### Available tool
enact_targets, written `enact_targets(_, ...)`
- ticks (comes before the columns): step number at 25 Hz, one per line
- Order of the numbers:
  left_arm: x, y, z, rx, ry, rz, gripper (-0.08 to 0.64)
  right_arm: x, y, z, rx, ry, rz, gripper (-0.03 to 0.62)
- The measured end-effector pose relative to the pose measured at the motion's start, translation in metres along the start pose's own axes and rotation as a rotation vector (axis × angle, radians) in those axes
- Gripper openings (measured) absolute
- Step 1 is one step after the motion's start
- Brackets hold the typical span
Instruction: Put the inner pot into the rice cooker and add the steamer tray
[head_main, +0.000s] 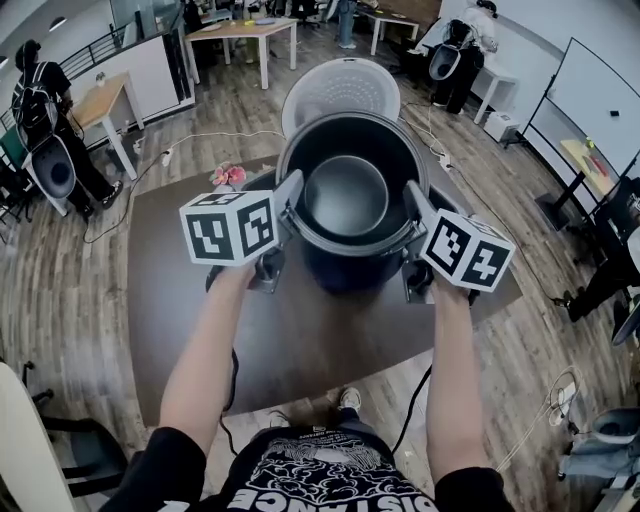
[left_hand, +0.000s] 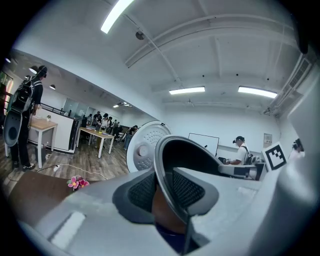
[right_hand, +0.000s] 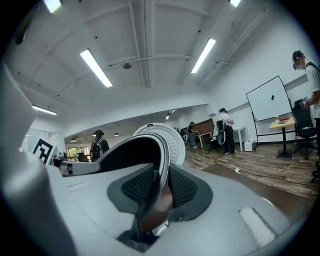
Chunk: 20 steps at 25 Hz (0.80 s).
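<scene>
Head view: the left tool (head_main: 290, 205) and right tool (head_main: 412, 215) each clamp the rim of the pot (head_main: 345, 195) on opposite sides, at centre frame. The pot hangs right over the dark blue cooker (head_main: 350, 272) on the brown worktop (head_main: 180, 300). The cooker's white lid (head_main: 340, 88) stands open above it in the frame.

Left gripper view: both pads pinch the pot's rim, with the lid at centre left.

Right gripper view: the pads are closed on the rim, with the lid behind.
</scene>
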<state>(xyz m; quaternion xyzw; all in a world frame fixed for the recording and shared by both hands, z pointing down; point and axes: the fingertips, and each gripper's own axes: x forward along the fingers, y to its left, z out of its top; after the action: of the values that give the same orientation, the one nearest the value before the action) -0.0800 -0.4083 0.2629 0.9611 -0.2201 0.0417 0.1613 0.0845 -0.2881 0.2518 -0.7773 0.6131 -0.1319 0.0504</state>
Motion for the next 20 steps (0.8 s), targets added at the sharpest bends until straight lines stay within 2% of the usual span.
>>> enact_targets(9,0.051,-0.020,-0.018,-0.028,0.035,0.064,0.111,0.020,-0.062,-0.005,0.032,0.059,0.041,0.092)
enact_targets(20,0.077,-0.013,-0.039,-0.063,0.081,0.166,0.111,0.053,-0.089,-0.028,0.082,0.154,0.109,0.094)
